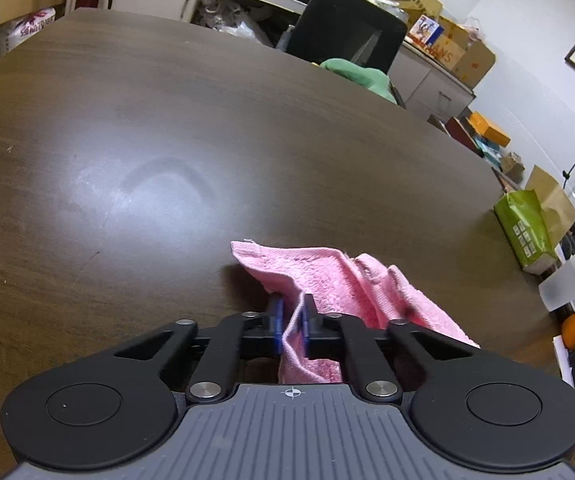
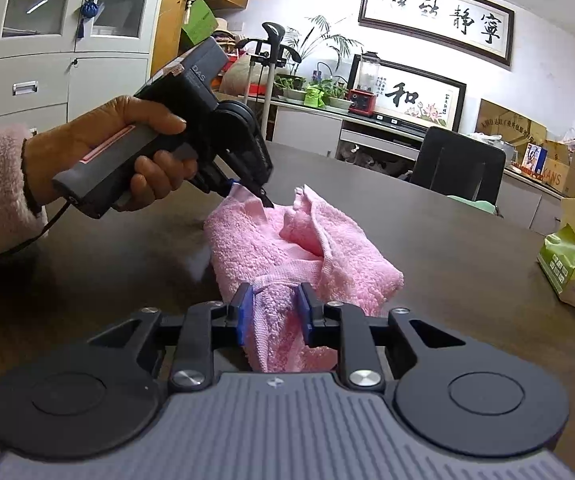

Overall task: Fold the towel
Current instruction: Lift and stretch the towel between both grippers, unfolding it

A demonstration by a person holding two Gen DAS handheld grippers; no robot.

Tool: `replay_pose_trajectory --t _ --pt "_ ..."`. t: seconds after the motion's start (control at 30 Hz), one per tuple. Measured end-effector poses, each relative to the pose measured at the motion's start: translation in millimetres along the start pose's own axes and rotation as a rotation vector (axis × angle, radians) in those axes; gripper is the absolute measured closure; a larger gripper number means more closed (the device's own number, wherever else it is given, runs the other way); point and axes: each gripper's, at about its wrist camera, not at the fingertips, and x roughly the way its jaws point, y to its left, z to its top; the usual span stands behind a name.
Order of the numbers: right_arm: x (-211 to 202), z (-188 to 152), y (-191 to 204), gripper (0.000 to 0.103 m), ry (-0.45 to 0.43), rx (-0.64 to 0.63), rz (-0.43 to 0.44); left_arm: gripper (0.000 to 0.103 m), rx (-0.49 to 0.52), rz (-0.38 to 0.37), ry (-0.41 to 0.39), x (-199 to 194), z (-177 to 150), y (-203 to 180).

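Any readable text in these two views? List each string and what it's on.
"DAS": grey body of the left gripper.
"寧靜致遠", read right to left: long framed calligraphy scroll.
"和": framed lotus picture.
"KANS": brown cardboard box.
"ANS", partly cut off: same box.
Green tissue pack, white sack and other cartons: unreadable.

Towel: pink towel [image 2: 287,248], bunched and part folded on the dark table [image 2: 447,240].
Right gripper [image 2: 274,312]: blue fingers [image 2: 244,312] clamped on the near hem.
Left gripper [image 2: 249,196]: held in a hand [image 2: 127,152], tips pinching the far corner.
Right edge: green tissue box [image 2: 571,264].
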Motion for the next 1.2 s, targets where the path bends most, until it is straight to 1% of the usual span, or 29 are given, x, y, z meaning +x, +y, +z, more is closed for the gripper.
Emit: replay_pose_trajectory --t 0.03,0.1,0.13,0.17,0.23,0.27,0.33,0.37,0.4,0.43,0.53,0.67,0.73,0.77,0.87,0.9,1.0,1.03,1.1,1.17,1.2 --pt "-1 -1 0 0.071 0.0 -0.002 0.005 0.1 0.002 -0.001 -0.004 -1 -1 0" --pt "-1 -3 0 0.06 0.002 -0.013 0.009 0.101 0.004 -0.004 -0.013 -3 -2 -1" --pt "-1 -3 1 0.056 0.004 -0.028 0.01 0.101 0.002 -0.01 -0.019 -4 -3 -2" --pt "-2 -3 1 0.056 0.003 -0.036 0.011 0.101 0.0 -0.017 -0.026 -6 -4 -3" --pt "-2 -5 0 0.064 0.002 -0.044 0.001 0.101 -0.003 -0.027 -0.037 -9 -5 -4" --pt "-3 -5 -1 0.069 0.001 -0.043 -0.004 0.101 -0.004 -0.031 -0.041 -11 -6 -4" --pt "-4 -7 -9 0.079 0.0 -0.01 0.006 0.101 -0.009 -0.04 -0.054 -15 -7 -4" --pt "-5 -7 -14 0.088 -0.001 0.02 0.007 0.101 -0.012 -0.044 -0.061 -17 -8 -4" --pt "-6 -8 -19 0.095 -0.002 0.05 0.007 0.101 -0.015 -0.048 -0.067 -20 -9 -4" --pt "-7 -9 -24 0.097 -0.003 0.081 0.006 0.101 -0.018 -0.051 -0.074 -22 -9 -3" --pt "-17 -12 -41 0.098 -0.047 0.161 -0.038 0.102 -0.031 -0.061 -0.097 -30 -12 -1" --pt "-42 -14 -73 0.099 -0.138 0.312 -0.02 0.102 -0.051 -0.082 -0.137 -44 -16 -1" --pt "-52 -15 -86 0.099 -0.17 0.356 -0.006 0.102 -0.058 -0.103 -0.165 -57 -19 -1" --pt "-55 -16 -89 0.099 -0.178 0.365 -0.001 0.102 -0.059 -0.113 -0.175 -63 -20 0" --pt "-74 -22 -101 0.099 -0.236 0.396 0.025 0.102 -0.05 -0.146 -0.219 -87 -28 -3" --pt "-85 -25 -105 0.099 -0.267 0.406 0.04 0.102 -0.049 -0.157 -0.234 -96 -31 -4" --pt "-101 -29 -113 0.099 -0.313 0.425 0.06 0.102 -0.046 -0.186 -0.269 -120 -38 -7" --pt "-109 -29 -116 0.099 -0.333 0.436 0.079 0.102 -0.042 -0.195 -0.285 -128 -41 -9" --pt "-120 -27 -122 0.099 -0.364 0.446 0.089 0.102 -0.034 -0.213 -0.315 -143 -47 -13" --pt "-121 -21 -127 0.099 -0.363 0.448 0.092 0.102 -0.044 -0.215 -0.338 -150 -48 -17" --pt "-120 -18 -131 0.099 -0.357 0.448 0.091 0.101 -0.059 -0.2 -0.339 -151 -45 -20"
